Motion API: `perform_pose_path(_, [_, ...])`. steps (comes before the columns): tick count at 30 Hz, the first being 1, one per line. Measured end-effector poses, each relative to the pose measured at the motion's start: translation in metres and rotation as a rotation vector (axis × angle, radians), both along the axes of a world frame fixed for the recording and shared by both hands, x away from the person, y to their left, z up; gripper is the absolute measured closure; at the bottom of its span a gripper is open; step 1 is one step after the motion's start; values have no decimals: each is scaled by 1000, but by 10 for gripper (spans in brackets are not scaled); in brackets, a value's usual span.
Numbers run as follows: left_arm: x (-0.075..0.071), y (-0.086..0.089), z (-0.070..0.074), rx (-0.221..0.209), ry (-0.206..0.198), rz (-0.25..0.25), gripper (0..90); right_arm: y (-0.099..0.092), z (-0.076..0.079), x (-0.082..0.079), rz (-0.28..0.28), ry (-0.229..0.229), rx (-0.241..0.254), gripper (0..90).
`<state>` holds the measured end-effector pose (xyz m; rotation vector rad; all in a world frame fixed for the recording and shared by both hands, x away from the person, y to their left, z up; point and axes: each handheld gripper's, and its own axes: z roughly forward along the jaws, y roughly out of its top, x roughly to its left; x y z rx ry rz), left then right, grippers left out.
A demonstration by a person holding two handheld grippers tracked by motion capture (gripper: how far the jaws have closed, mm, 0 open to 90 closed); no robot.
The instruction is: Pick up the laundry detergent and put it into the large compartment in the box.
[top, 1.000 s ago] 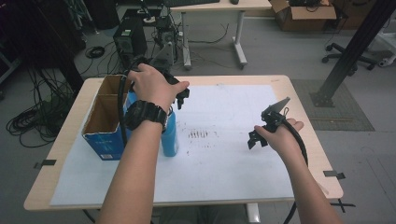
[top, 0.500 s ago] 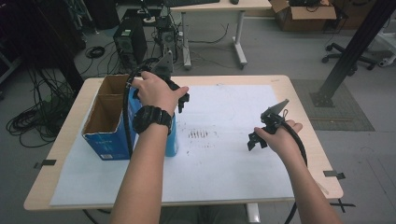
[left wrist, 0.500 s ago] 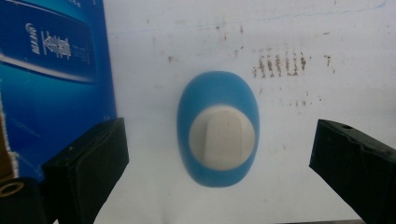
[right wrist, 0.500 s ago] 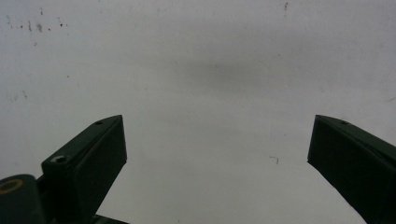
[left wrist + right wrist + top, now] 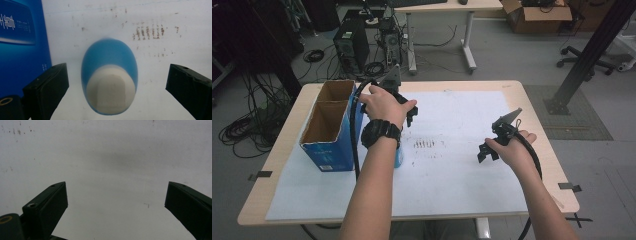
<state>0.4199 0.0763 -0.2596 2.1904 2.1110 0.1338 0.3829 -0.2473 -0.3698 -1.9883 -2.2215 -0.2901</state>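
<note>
We see a light wooden table (image 5: 537, 125) covered by a large white paper sheet (image 5: 462, 190). On its left part stands the biggest container, a blue cardboard box (image 5: 332, 150), open at the top and split into a near and a far compartment; as far as we can see into them, both show bare brown cardboard inside. Just right of the box, very close to its blue wall, stands a blue bottle (image 5: 109, 77) with a white cap, upright on the paper. In the high view we catch just a sliver of it (image 5: 398, 159) beside the left forearm. A patch of small brown marks (image 5: 427, 145) lies on the paper to the right of the bottle.

The left gripper (image 5: 117, 87) hangs directly above the bottle, pointing straight down, its jaws spread wide on either side of the cap and touching nothing. The left hand (image 5: 384, 105) holds it from above, with a black watch (image 5: 381, 132) on the wrist and the forearm running in from the near edge.

The right gripper (image 5: 116, 202) is well apart from all this, over bare paper on the right part of the table, jaws likewise spread and holding nothing. The right hand (image 5: 509, 150) holds it low over the sheet, wrist bent, cable trailing back along the forearm.
</note>
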Motion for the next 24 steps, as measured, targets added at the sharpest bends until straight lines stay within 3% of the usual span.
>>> perform_pose_path(7, [3, -2, -9, -4, 13, 6, 48, -4, -5, -1, -7, 4, 9, 48])
perform_pose_path(24, [2, -2, -14, -4, 20, 2, 88, -8, -6, -2, -13, 2, 18, 48])
